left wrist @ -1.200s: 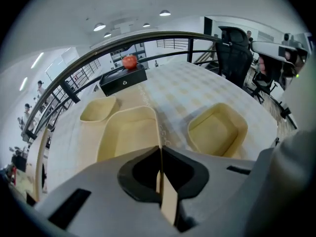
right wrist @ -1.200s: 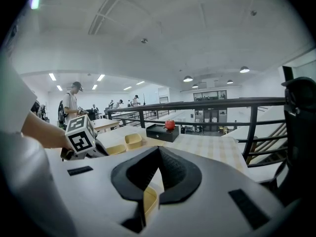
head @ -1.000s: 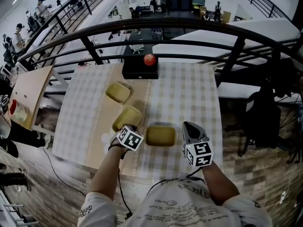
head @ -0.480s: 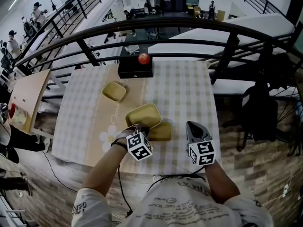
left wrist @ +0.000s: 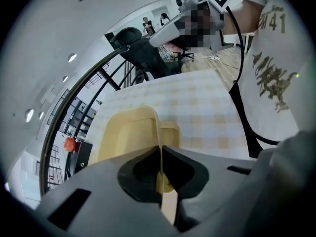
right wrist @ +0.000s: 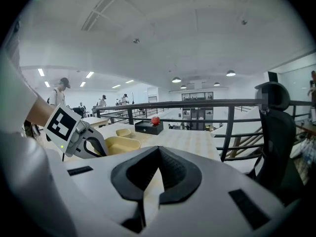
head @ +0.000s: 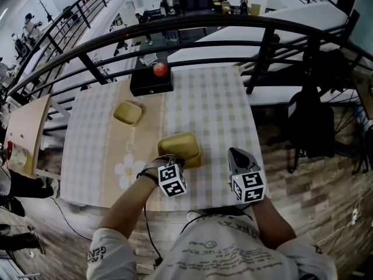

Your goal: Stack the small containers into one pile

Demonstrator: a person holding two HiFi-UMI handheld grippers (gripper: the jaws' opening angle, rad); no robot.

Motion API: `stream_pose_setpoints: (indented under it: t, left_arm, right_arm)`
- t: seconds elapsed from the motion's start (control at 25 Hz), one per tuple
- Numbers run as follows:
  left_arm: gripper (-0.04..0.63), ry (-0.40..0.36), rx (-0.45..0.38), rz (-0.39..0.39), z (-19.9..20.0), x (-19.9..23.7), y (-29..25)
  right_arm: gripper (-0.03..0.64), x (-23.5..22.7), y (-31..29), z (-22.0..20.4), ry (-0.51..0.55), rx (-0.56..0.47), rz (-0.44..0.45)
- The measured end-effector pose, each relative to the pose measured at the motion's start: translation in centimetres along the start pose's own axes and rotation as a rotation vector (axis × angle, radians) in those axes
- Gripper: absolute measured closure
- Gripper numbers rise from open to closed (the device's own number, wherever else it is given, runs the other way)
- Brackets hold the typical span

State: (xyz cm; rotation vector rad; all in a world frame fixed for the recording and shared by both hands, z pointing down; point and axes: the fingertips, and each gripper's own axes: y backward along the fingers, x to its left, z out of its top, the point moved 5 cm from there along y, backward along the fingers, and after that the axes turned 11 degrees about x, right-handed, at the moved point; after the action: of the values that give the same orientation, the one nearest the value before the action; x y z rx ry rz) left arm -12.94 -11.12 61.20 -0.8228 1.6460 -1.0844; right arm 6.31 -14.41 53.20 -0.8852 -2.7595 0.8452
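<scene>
My left hand-held gripper (head: 173, 162) pinches the thin rim of a yellow tub (head: 179, 146), right over a second tub (left wrist: 170, 132) on the checked counter (head: 221, 109). My right hand-held gripper (head: 238, 156) is closed and empty. The tubs look smooth and bendy, so the top one could slip or tip. A third tub (head: 127, 112) sits farther away.

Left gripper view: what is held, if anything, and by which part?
The left gripper pinches a yellow container by its thin side wall at the rim. The right gripper is shut on nothing.
</scene>
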Motion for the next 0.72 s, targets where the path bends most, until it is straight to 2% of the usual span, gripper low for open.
stream_pose_setpoints:
  t: [0.48,0.72]
  left_arm:
    - [0.583,-0.083,0.035,-0.062,0.0,-2.8,-2.3]
    - [0.583,-0.096,0.012,-0.091,-0.1,-3.5,-2.4]
  right_arm:
    - [0.614,-1.2,2.2,-2.4,-0.034,0.035,-0.042]
    - [0.614,-1.6,2.7,-3.0,-0.04,0.049,-0.052]
